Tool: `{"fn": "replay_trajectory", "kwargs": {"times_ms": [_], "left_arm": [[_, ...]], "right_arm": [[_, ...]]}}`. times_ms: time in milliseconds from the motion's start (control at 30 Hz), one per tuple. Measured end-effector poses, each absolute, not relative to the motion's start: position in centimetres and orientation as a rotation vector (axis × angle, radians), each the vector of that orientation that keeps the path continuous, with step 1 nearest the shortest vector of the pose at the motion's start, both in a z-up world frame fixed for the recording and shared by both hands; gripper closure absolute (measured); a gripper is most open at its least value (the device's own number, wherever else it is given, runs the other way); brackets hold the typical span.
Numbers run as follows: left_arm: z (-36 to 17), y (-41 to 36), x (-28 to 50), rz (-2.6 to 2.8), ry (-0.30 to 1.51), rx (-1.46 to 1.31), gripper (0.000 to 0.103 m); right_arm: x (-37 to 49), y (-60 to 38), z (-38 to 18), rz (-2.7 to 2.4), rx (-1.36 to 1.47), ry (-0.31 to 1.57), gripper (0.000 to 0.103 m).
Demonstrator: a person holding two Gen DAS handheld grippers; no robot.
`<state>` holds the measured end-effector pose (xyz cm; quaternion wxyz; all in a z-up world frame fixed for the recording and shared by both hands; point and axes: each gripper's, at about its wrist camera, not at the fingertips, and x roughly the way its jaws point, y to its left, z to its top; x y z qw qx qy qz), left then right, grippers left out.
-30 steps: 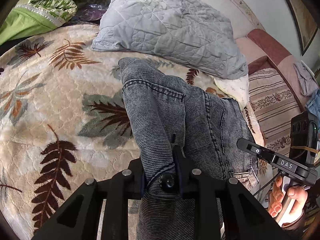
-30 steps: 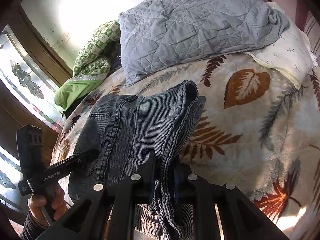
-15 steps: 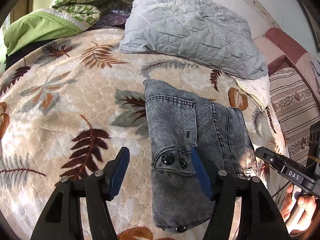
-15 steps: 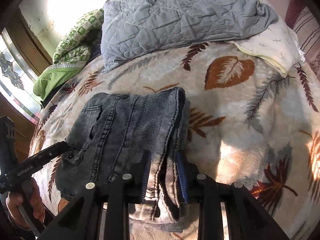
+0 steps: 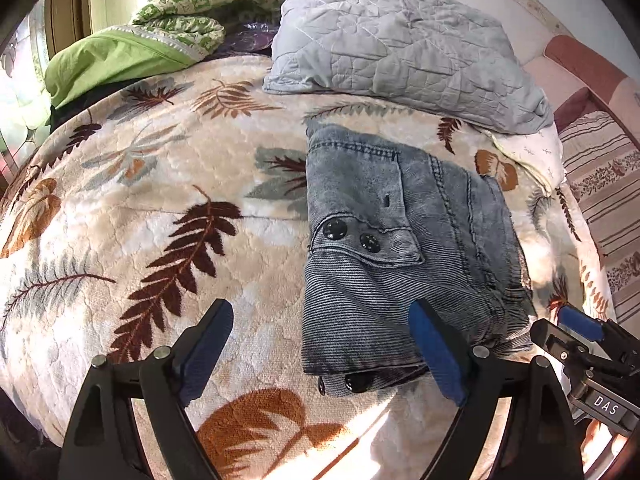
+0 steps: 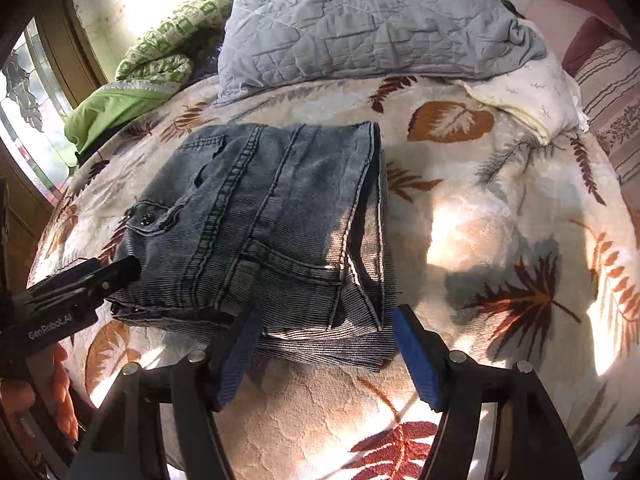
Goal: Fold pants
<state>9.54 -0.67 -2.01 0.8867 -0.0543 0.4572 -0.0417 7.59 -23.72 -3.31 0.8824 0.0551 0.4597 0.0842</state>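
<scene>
Both tools just opened & let go: folded pants [image 5: 404, 248] lie flat on bed [image 5: 168, 184], near edge betw. left tool [image 5: 320, 354] & right tool [image 6: 326, 356], w/ long axis running near-to-far.

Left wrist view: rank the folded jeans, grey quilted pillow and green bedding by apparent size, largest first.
1. Grey quilted pillow and folded jeans: alike; the jeans lie nearer, so unranked.
2. Green bedding, smallest.

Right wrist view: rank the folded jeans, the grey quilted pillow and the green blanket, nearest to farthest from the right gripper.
From the right gripper:
1. Folded jeans, just ahead, lying flat.
2. Grey quilted pillow, at the far edge, centre.
3. Green blanket, far left; too close to the pillow to separate confidently.
</scene>
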Motion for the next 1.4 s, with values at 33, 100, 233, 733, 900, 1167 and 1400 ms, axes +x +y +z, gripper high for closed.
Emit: {"fn": "replay_trajectory", "kwargs": {"times_ms": [33,100,233,733,900,1167,1400], "left_arm": [[-1.3,-0.6,9.0,-0.089,0.93,-0.115,0.013],[-0.5,-0.8,7.7,-0.089,0.903,-0.107,0.013],[-0.4,-1.4,5.4,-0.082,0.893,-0.052,0.011],[0.1,-2.0,0.8,-0.048,0.839,-0.002,0.011],[-1.1,-1.5,0.1,-0.003,0.85,0.024,0.011],[2.0,-2.6,-0.5,-0.038,0.757,0.024,0.011],[3.0,-4.1,-0.4,-0.044,0.745,0.047,0.011]], "right_arm": [[6.7,-23.8,-2.5,0.174,0.118,0.931,0.03],[5.1,-24.0,-1.8,0.169,0.136,0.904,0.021],[2.2,-24.0,-2.7,0.175,0.14,0.919,0.013],[-2.4,-24.7,-1.6,0.096,0.108,0.806,0.012],[-2.0,-23.9,-3.0,0.101,0.098,0.845,0.012],[-2.0,-23.8,-3.0,0.091,0.083,0.83,0.012],[-2.2,-24.1,-0.7,0.079,0.071,0.775,0.012]]}}
